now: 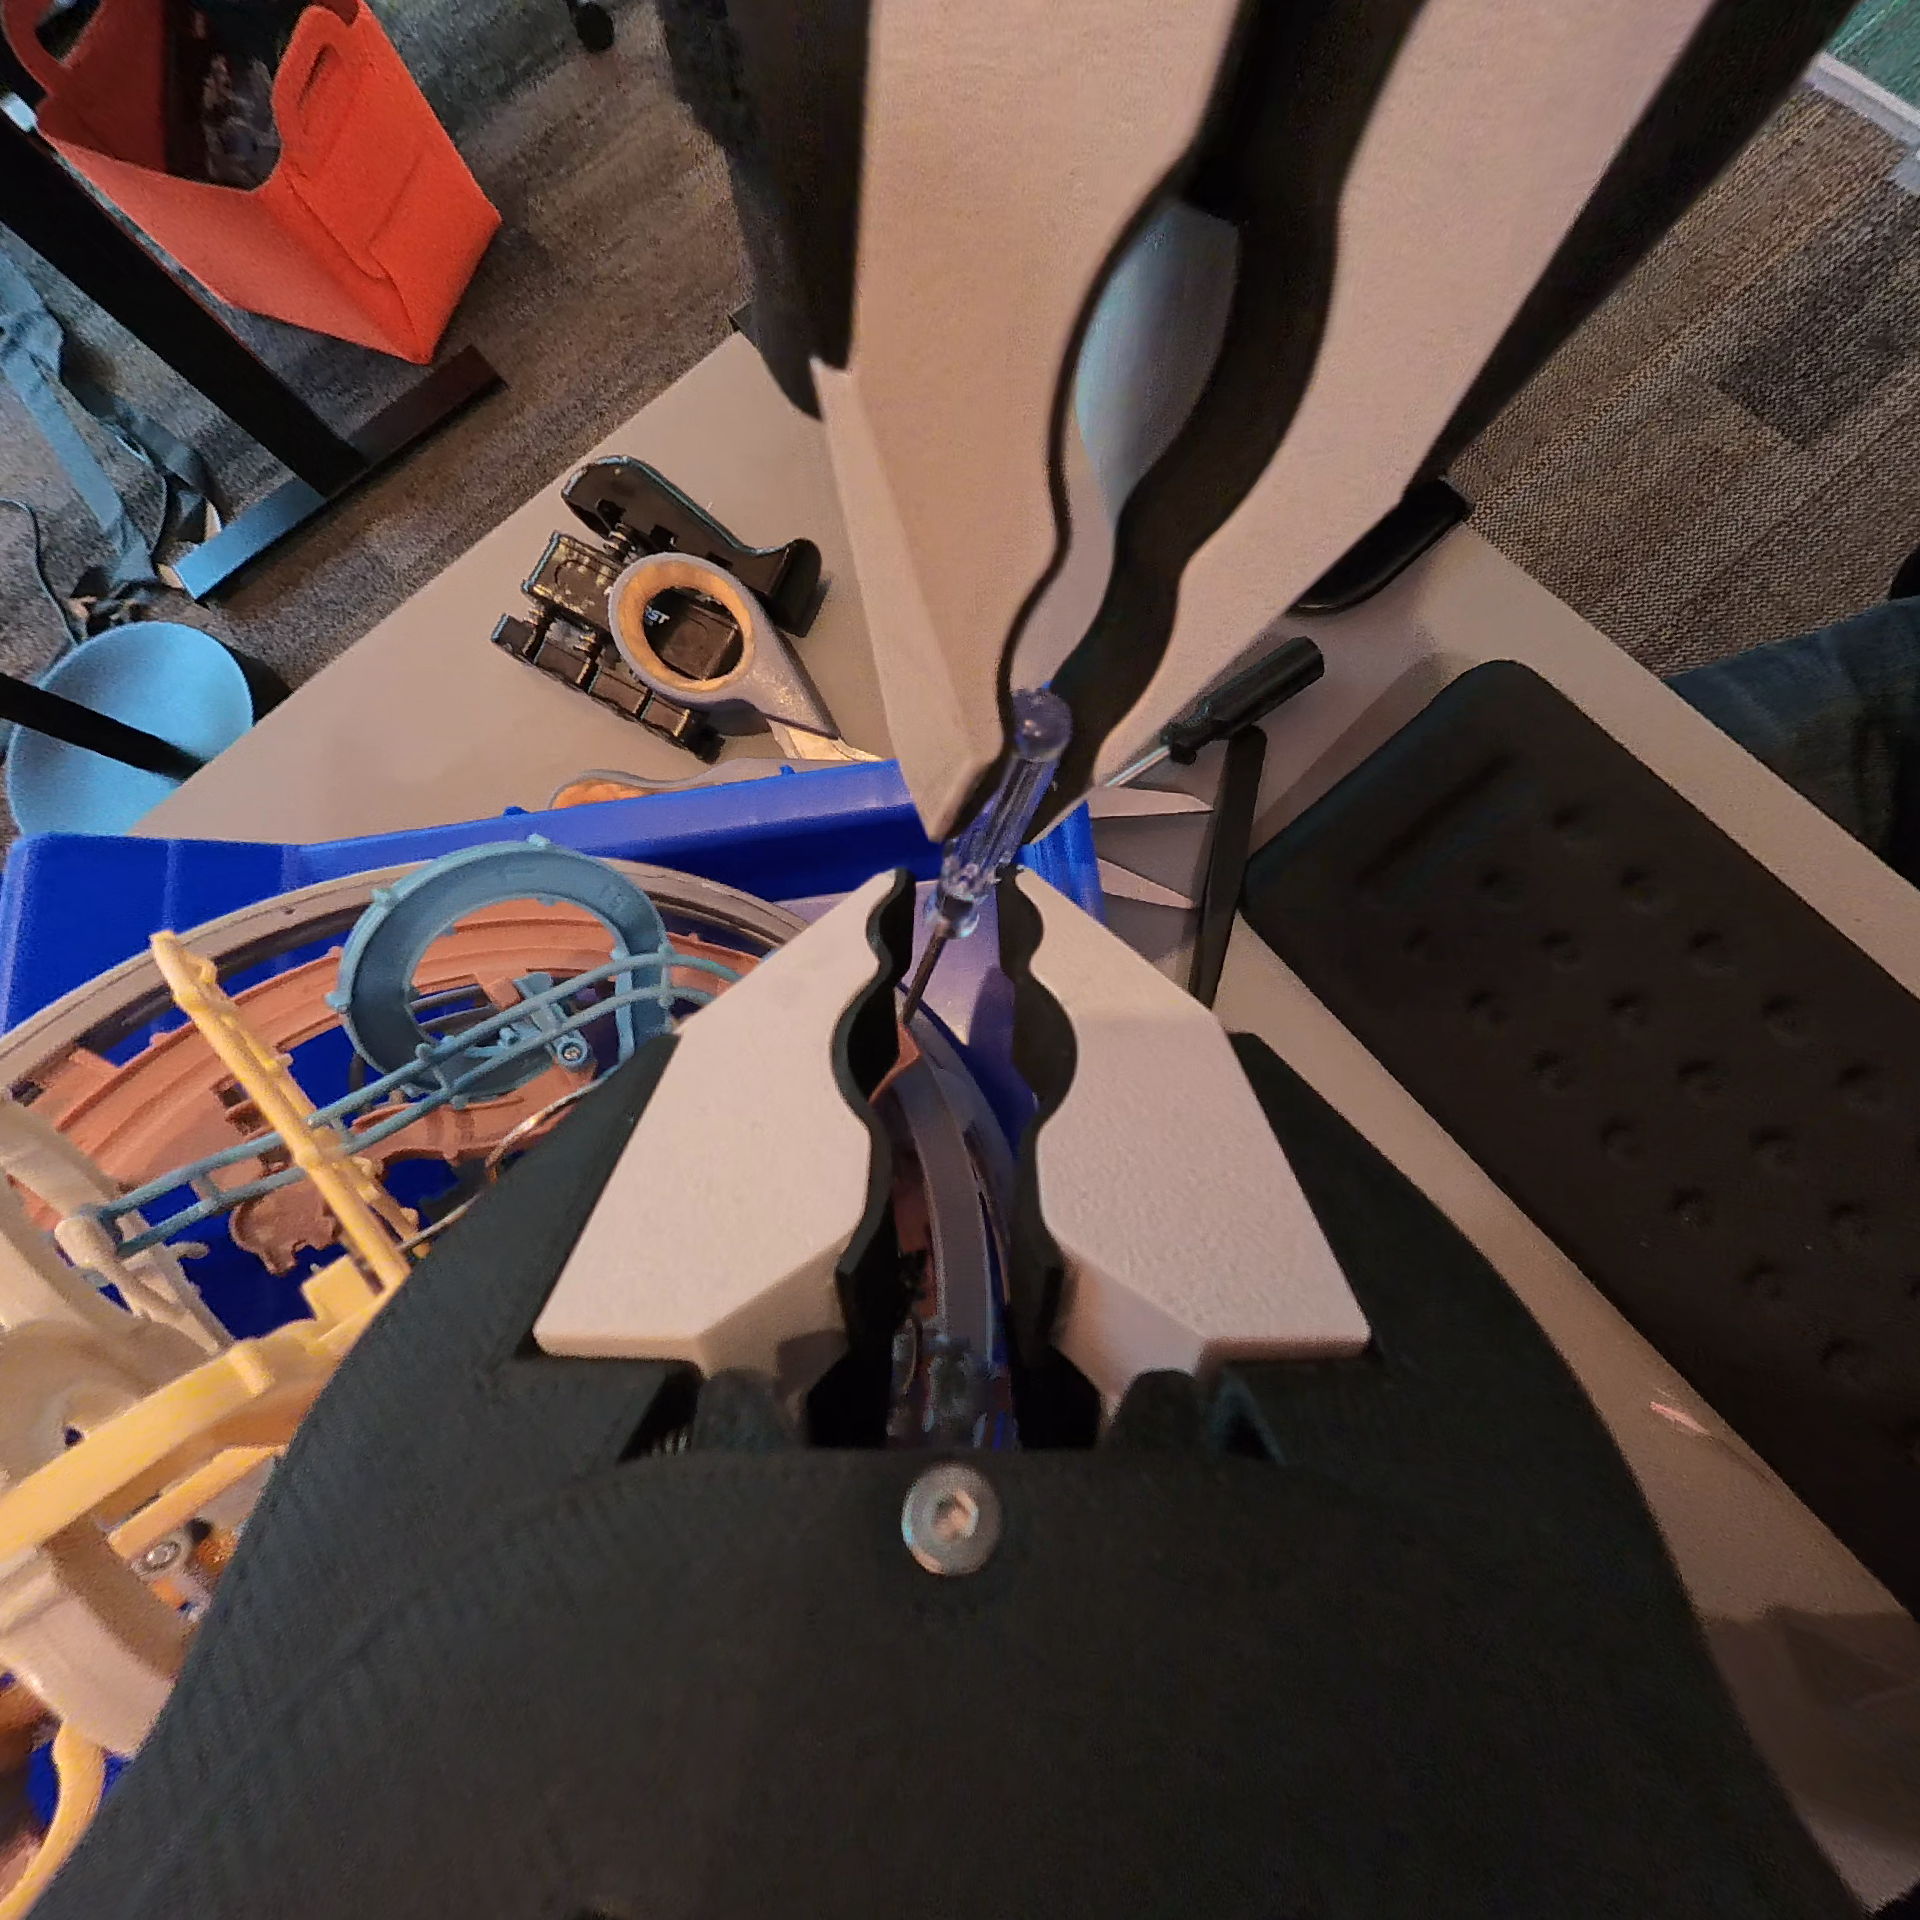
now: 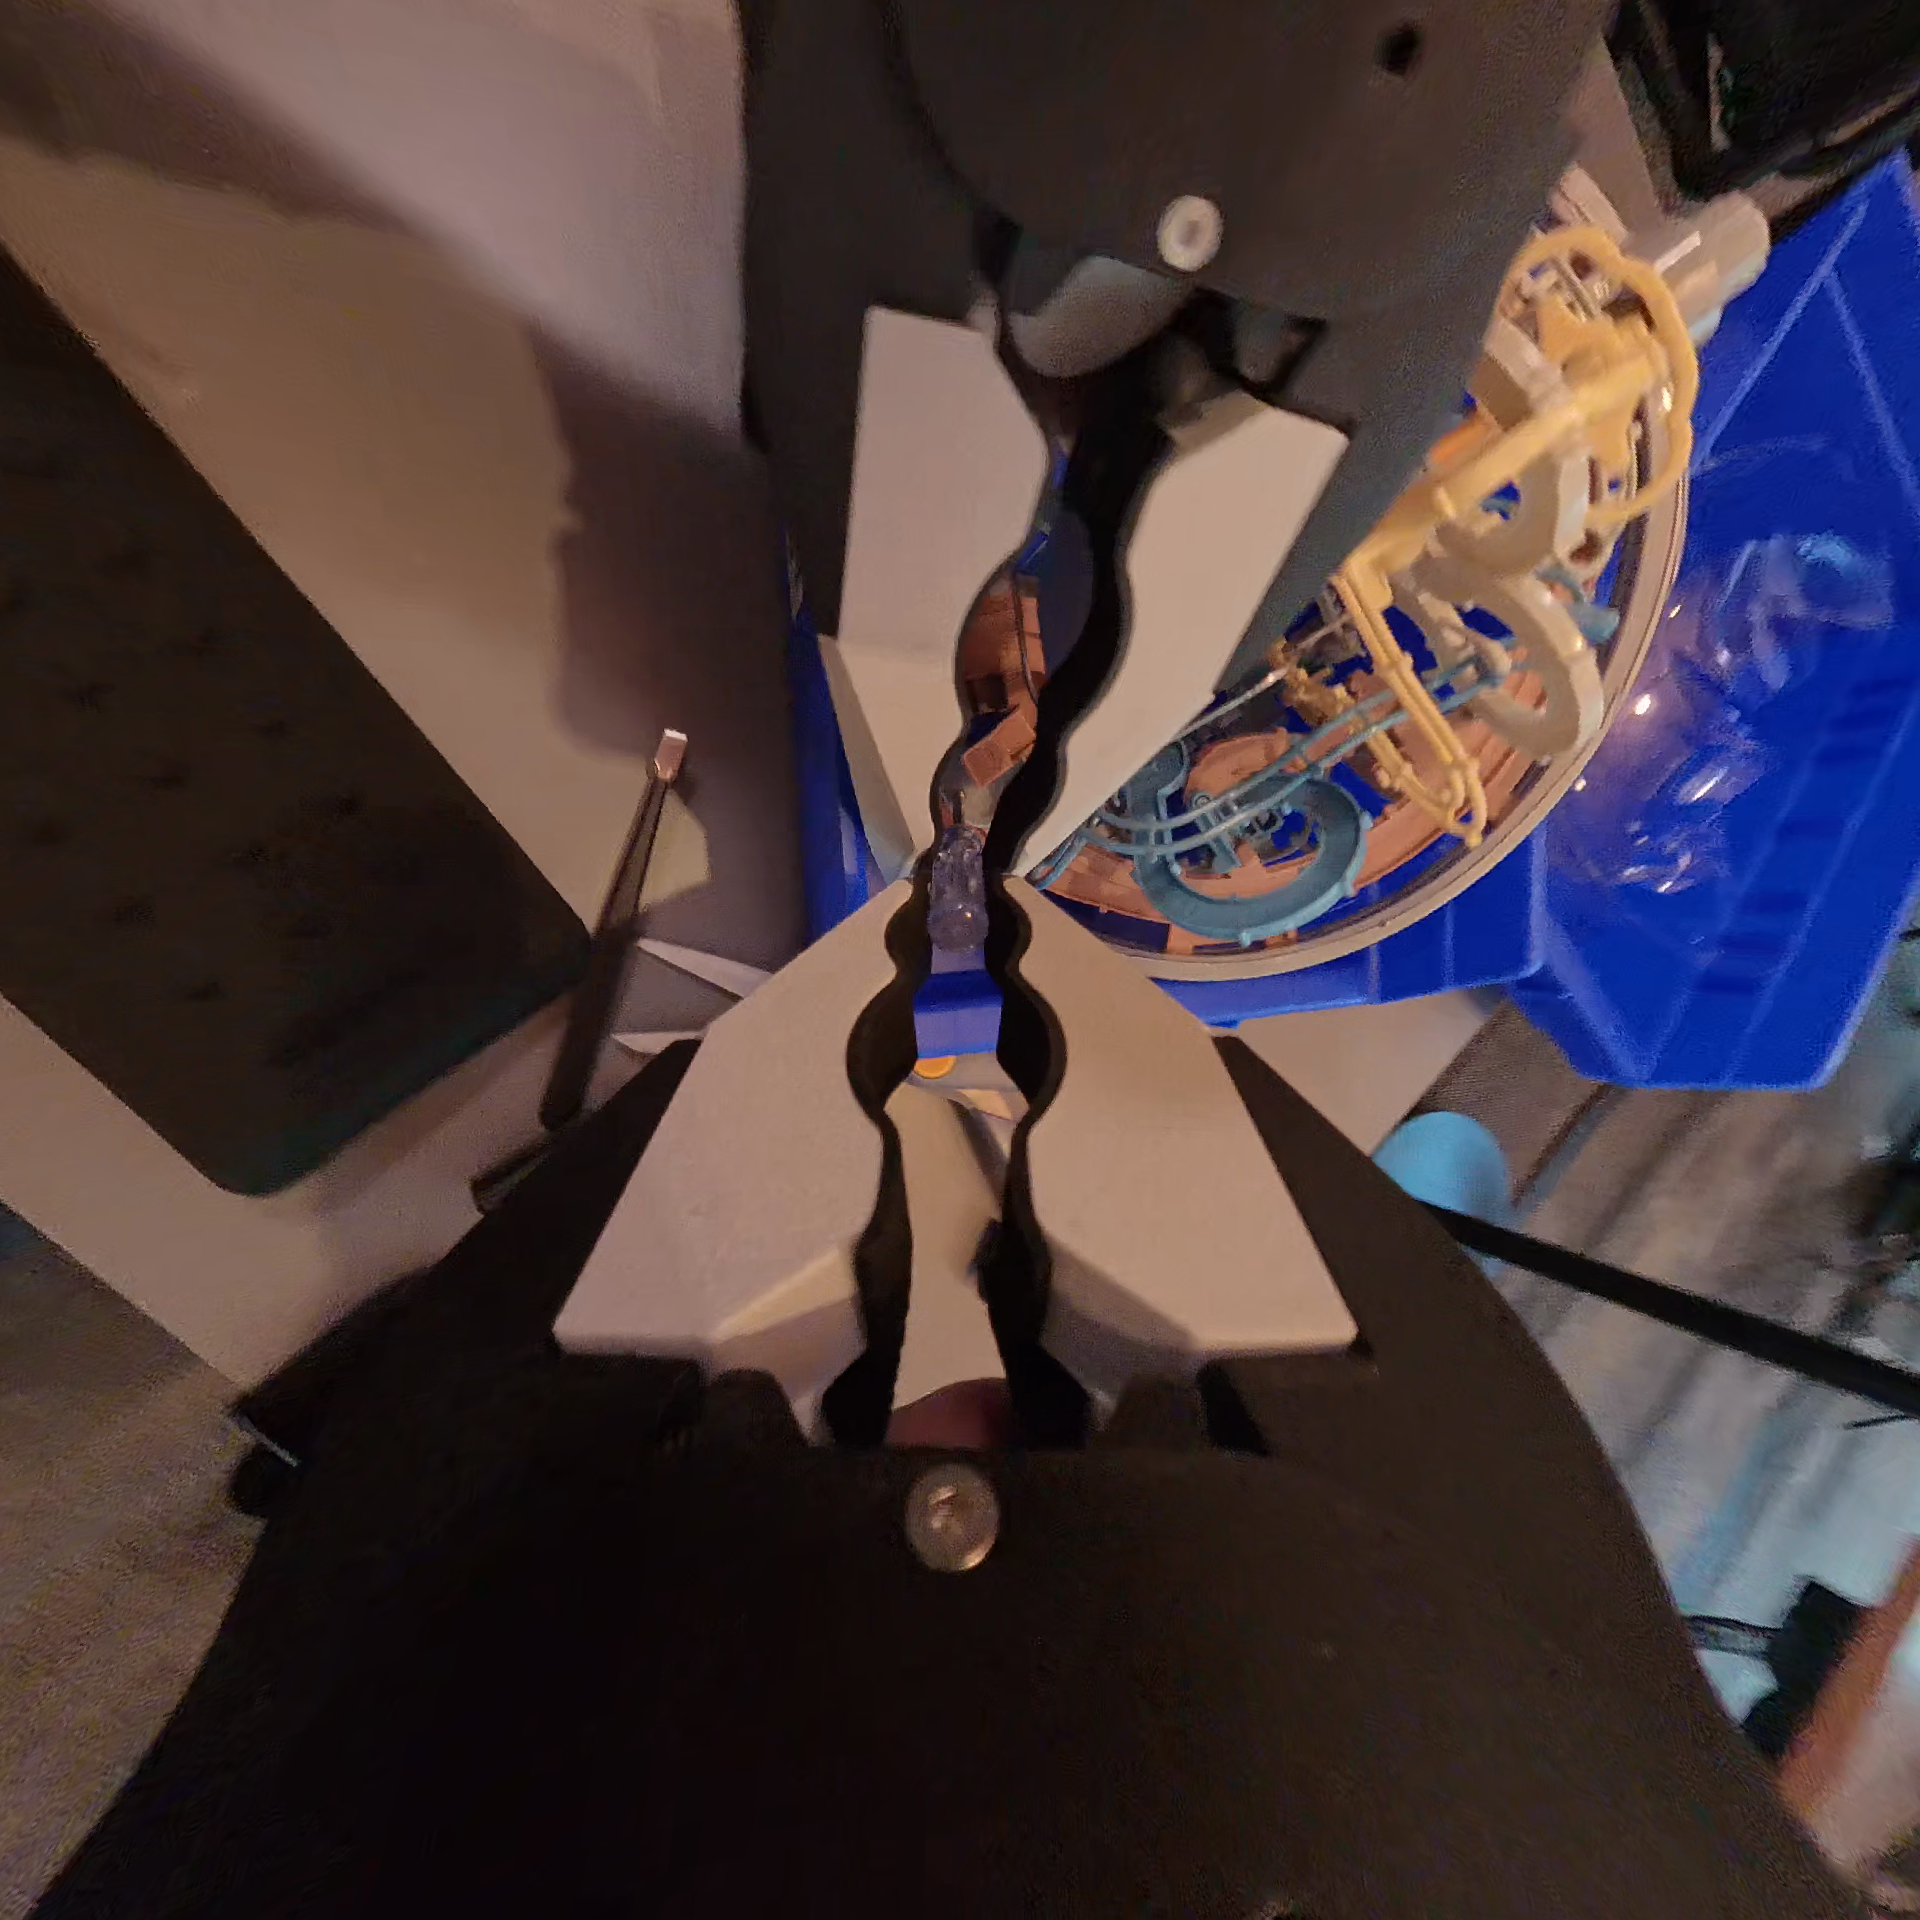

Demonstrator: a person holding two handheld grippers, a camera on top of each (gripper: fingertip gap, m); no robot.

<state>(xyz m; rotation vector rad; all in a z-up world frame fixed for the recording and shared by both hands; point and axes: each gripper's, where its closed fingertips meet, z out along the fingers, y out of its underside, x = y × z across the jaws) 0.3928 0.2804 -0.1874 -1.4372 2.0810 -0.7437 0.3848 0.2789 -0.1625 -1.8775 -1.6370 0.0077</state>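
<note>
My right gripper (image 2: 958, 899) is shut on a small screwdriver (image 2: 956, 883) with a clear blue handle. In the left wrist view that gripper (image 1: 997, 826) comes down from above, and the screwdriver (image 1: 1003, 800) points its thin shaft down between my left fingertips. My left gripper (image 1: 958, 883) is closed on the grey rim and brown track edge of a half-dome maze toy (image 1: 260, 1049), which sits in a blue bin (image 1: 520, 852). The right wrist view shows the left gripper (image 2: 971, 821) and the maze toy (image 2: 1236, 790) with blue, yellow and brown tracks. The screwdriver tip is hidden.
A black-handled screwdriver (image 1: 1236, 696) and a black perforated pad (image 1: 1610, 1039) lie on the white table to the right. Grey-handled scissors (image 1: 686, 634) rest on a black tool behind the bin. An orange bag (image 1: 312, 187) and a blue stool (image 1: 125, 717) are on the floor. Less than 4 cm separates the two grippers' tips.
</note>
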